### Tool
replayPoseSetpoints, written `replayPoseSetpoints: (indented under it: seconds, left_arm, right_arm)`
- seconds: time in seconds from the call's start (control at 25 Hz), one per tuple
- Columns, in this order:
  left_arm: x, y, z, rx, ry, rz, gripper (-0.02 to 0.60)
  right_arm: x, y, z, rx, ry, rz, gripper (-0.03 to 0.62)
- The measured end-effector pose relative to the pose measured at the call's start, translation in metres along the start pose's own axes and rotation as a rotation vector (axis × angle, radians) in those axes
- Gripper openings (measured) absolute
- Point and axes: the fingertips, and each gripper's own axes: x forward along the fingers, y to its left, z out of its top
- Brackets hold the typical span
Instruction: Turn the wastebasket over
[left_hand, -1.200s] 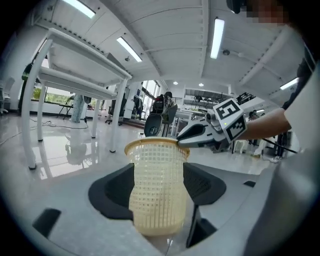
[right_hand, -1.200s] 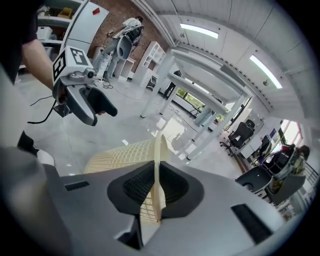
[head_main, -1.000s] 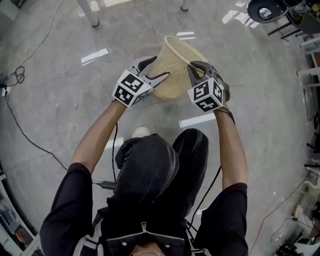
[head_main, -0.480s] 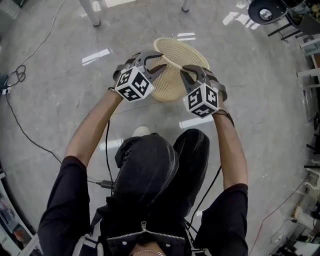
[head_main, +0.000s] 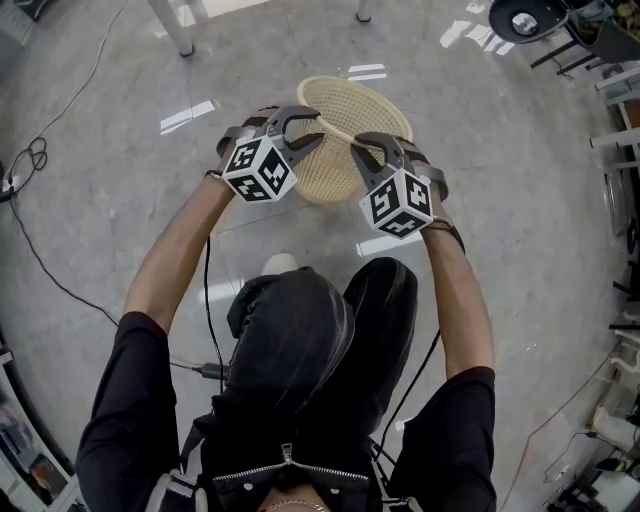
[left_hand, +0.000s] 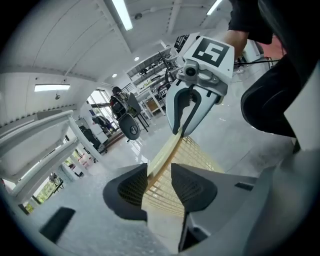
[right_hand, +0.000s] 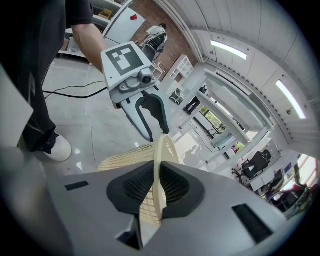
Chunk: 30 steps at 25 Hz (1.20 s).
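The right gripper (right_hand: 157, 189) was clamped on the thin lattice wall of the wastebasket (head_main: 350, 115), which hung tilted between both hands. The left gripper (left_hand: 160, 176) was closing its jaws round the opposite rim, not yet pinching it. On one firm grip the light basket could twist free and drop, and the glossy grey floor (head_main: 110, 215), with a cable (head_main: 35, 155) and an office chair (left_hand: 131, 125) nearby, would likely let it skid.

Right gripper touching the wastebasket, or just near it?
Touching. The right gripper view shows the right gripper with its jaws pressed on both sides of the wastebasket rim wall, no gap.
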Motion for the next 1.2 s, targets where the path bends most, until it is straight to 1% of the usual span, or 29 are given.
replayPoseSetpoints:
  seconds: [0.04, 0.08, 0.2, 0.32, 0.44, 0.6, 0.68, 0.76, 0.8, 0.84, 0.92, 1.08, 1.2]
  left_arm:
    - [0.000, 0.001, -0.001, 0.004, 0.000, 0.008, 0.129]
    - [-0.001, 0.002, -0.001, 0.008, -0.001, 0.021, 0.095]
    - [-0.004, 0.003, -0.001, 0.047, -0.006, 0.052, 0.075]
    - [-0.008, -0.001, -0.002, 0.078, -0.024, 0.066, 0.067]
    - [-0.015, -0.007, -0.004, 0.085, -0.046, 0.058, 0.066]
    - [-0.027, -0.018, -0.005, 0.081, -0.059, 0.018, 0.067]
    - [-0.033, -0.022, -0.008, 0.064, -0.063, 0.005, 0.070]
    - [-0.038, -0.027, -0.015, 0.055, -0.070, -0.003, 0.074]
    - [-0.041, -0.029, -0.018, 0.054, -0.071, -0.003, 0.074]
    - [-0.044, -0.031, -0.020, 0.056, -0.072, -0.001, 0.074]
    - [-0.049, -0.037, -0.022, 0.067, -0.077, 0.005, 0.074]
    - [-0.058, -0.049, -0.024, 0.110, -0.091, 0.029, 0.074]
    - [-0.064, -0.058, -0.027, 0.117, -0.100, 0.031, 0.074]
  right_arm:
    - [0.000, 0.002, 0.001, -0.003, -0.004, 0.004, 0.037]
    - [0.001, 0.003, 0.003, -0.003, -0.008, 0.007, 0.037]
    - [0.000, 0.005, 0.004, 0.006, -0.019, 0.010, 0.037]
    - [-0.002, 0.007, 0.006, 0.026, -0.040, 0.017, 0.037]
    - [-0.005, 0.014, 0.009, 0.070, -0.068, 0.054, 0.038]
    - [-0.012, 0.028, 0.016, 0.110, -0.101, 0.143, 0.040]
    - [-0.018, 0.035, 0.025, 0.157, -0.143, 0.190, 0.040]
    - [-0.025, 0.033, 0.035, 0.274, -0.210, 0.225, 0.040]
    - [-0.028, 0.027, 0.037, 0.344, -0.235, 0.222, 0.040]
    - [-0.029, 0.017, 0.035, 0.407, -0.248, 0.201, 0.040]
    - [-0.026, -0.009, 0.018, 0.500, -0.232, 0.126, 0.040]
    - [-0.015, -0.050, -0.042, 0.687, -0.123, -0.016, 0.040]
    - [-0.004, -0.063, -0.084, 0.824, -0.036, -0.070, 0.043]
